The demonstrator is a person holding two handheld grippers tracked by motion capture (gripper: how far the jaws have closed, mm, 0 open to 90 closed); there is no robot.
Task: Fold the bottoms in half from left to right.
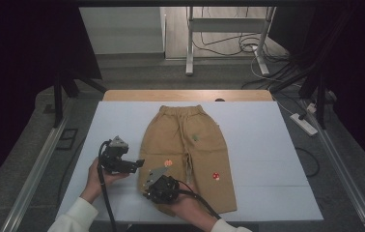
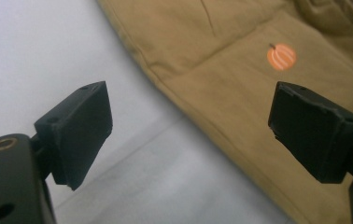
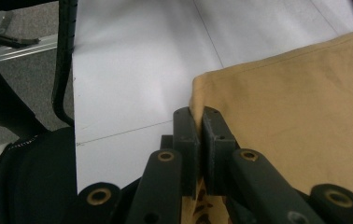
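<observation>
A pair of tan shorts (image 1: 185, 154) lies flat on the white bench (image 1: 267, 159), waistband toward the far edge and leg hems toward the person. The right tool (image 3: 197, 122) sits at the near corner of the shorts' left leg as the high view shows it, and its two black jaws are pressed together with the corner of the hem pinched between them; in the right gripper view the cloth rises out of the closed pads and spreads away to the right. The left tool (image 2: 188, 121) is just off the outer edge of the same leg, over bare bench, its jaws standing wide apart with nothing between them; in the left gripper view one jaw sits in front of the white surface and the other in front of the tan cloth, and I cannot tell if either touches. The shorts are a matte woven cotton-like fabric with stitched seams, a gathered elastic waistband and a drawstring (image 1: 186, 145) running down the middle. Small embroidered patches dot the legs: an orange pumpkin (image 2: 281, 56), a red motif (image 1: 216, 176) and a green one (image 1: 195, 137). The bench top is a smooth, pale sheet with faint seam lines, and the jaw pads are blocky, hard black plastic.
</observation>
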